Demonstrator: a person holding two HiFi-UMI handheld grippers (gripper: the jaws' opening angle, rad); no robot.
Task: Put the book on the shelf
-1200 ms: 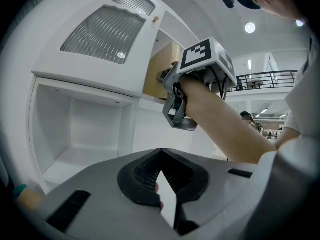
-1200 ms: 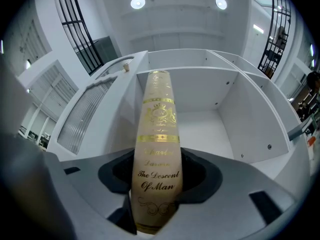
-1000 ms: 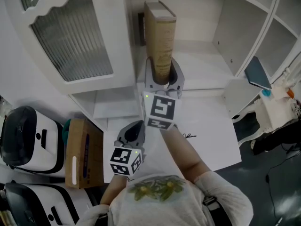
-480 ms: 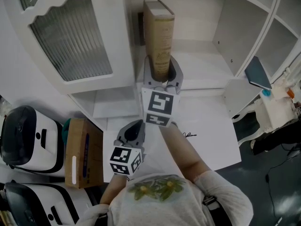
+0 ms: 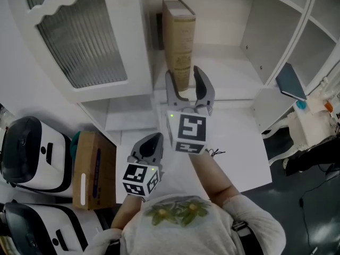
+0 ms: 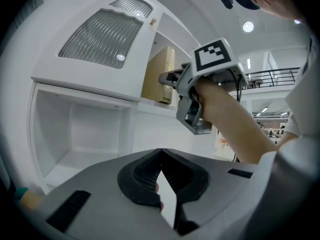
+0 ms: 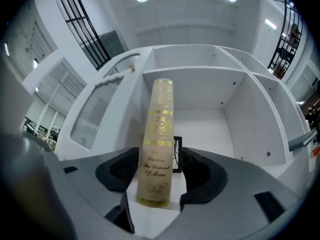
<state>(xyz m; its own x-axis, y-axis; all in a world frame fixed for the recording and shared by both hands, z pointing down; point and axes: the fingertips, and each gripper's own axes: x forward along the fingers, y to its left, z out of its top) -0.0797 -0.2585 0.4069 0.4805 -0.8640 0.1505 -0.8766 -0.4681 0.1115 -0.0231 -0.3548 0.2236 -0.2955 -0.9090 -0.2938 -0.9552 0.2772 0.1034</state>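
A tan book (image 5: 179, 41) with gold print on its spine (image 7: 158, 134) stands upright on the white cabinet shelf (image 5: 228, 73). My right gripper (image 5: 185, 78) is at the book's foot. Its jaws have just been opening and now stand wide, one on each side of the spine, with no pad pressing on it. In the right gripper view the book rises between the right gripper's (image 7: 159, 165) dark pads. My left gripper (image 5: 153, 141) hangs lower and nearer my body, its jaws meeting at the tips with nothing held. The left gripper view shows its own jaws (image 6: 160, 154) and the book (image 6: 160, 74) beyond.
The cabinet door with ribbed glass (image 5: 85, 41) stands open at the left. A small black frame (image 7: 177, 146) is behind the book. A dark blue book (image 5: 291, 81) leans on a lower shelf at right. A cardboard box (image 5: 94, 169) and white machines (image 5: 32, 153) sit at lower left.
The right gripper's jaws have spread apart from the book's lower end and drawn back a little toward my body. The book stays standing. The left gripper has not moved.
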